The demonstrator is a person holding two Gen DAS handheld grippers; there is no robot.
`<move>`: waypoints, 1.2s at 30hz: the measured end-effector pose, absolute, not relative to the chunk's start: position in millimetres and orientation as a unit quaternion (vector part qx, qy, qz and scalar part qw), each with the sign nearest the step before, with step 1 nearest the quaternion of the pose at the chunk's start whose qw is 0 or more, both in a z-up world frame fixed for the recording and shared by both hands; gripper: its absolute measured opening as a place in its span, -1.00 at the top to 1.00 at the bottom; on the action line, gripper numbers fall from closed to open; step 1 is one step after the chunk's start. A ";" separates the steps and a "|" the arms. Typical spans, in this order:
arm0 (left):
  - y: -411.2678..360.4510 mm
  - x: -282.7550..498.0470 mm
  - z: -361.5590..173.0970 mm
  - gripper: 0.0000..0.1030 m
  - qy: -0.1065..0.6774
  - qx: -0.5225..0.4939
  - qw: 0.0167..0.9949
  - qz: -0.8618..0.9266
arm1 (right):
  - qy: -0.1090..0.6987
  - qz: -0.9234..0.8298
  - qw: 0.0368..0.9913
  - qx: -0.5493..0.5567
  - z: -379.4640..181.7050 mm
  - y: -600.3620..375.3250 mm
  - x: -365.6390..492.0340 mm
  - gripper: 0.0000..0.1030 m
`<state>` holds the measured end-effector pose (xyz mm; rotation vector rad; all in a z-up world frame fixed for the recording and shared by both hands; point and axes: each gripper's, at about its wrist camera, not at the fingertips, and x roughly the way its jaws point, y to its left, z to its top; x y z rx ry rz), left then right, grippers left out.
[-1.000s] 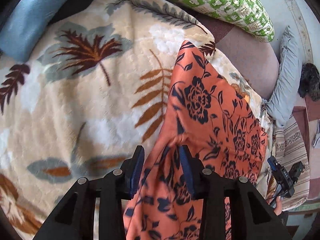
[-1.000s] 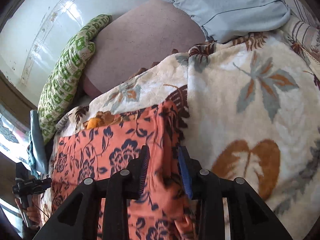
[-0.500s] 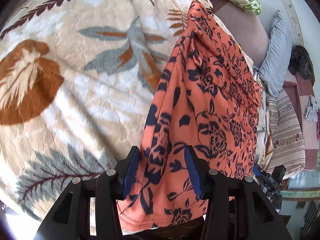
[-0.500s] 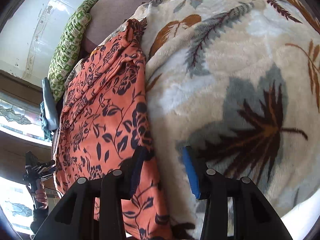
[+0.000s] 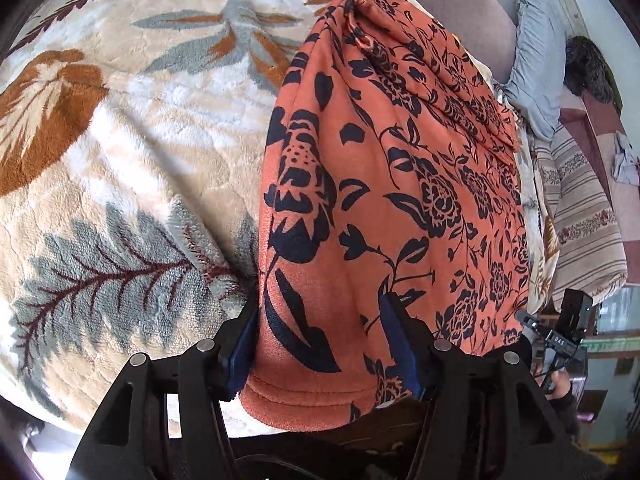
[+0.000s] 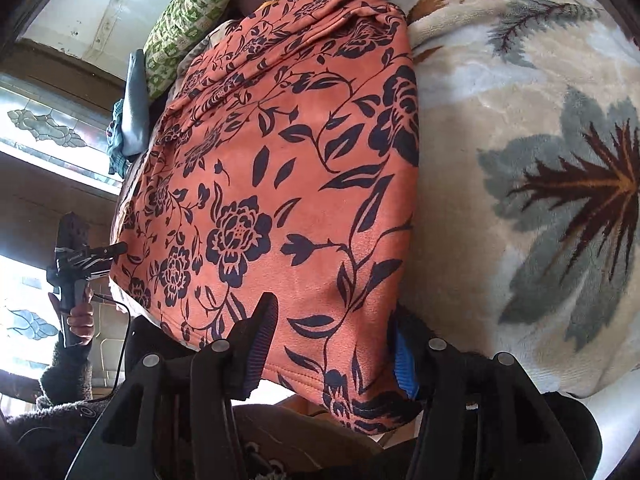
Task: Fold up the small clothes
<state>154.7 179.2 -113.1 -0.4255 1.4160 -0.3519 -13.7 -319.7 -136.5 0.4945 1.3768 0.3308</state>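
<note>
Grippers spread over the near hem of an orange floral garment.
Left gripper [image 5: 320, 336] and right gripper [image 6: 332, 344] have just been opening, jaws wide, pads off the hem between them; the orange floral garment [image 5: 384, 168] runs toward twelve o'clock on a leaf-patterned blanket [image 5: 132, 120], green pillow [image 6: 180, 20] beyond.

garment [image 5: 392, 184]: orange, with dark navy flowers, leaves and vines
blanket [image 5: 132, 128]: cream plush, with grey-green and rust-brown leaf prints
pillow [image 6: 180, 24], at 11 o'clock in the right wrist view: green and white geometric print
gripper pads [image 6: 404, 364]: blue, on black fingers
</note>
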 end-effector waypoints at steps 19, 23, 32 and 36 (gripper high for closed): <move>164.4 138.6 -125.4 0.13 0.615 -0.224 0.735 -0.175 | 0.619 0.158 0.743 0.202 -143.6 -331.9 -29.8 0.80; 164.7 137.7 -125.6 0.65 0.610 -0.267 0.721 -0.193 | 0.586 0.177 0.742 0.274 -138.8 -341.4 -34.1 0.87; 178.1 136.8 -81.8 0.65 0.539 -0.316 0.749 -0.218 | 0.496 0.204 0.716 0.446 -124.0 -367.2 -25.2 0.88; 180.5 152.5 -67.8 0.65 0.516 -0.336 0.755 -0.224 | 0.460 0.209 0.721 0.474 -111.1 -372.3 -1.7 0.88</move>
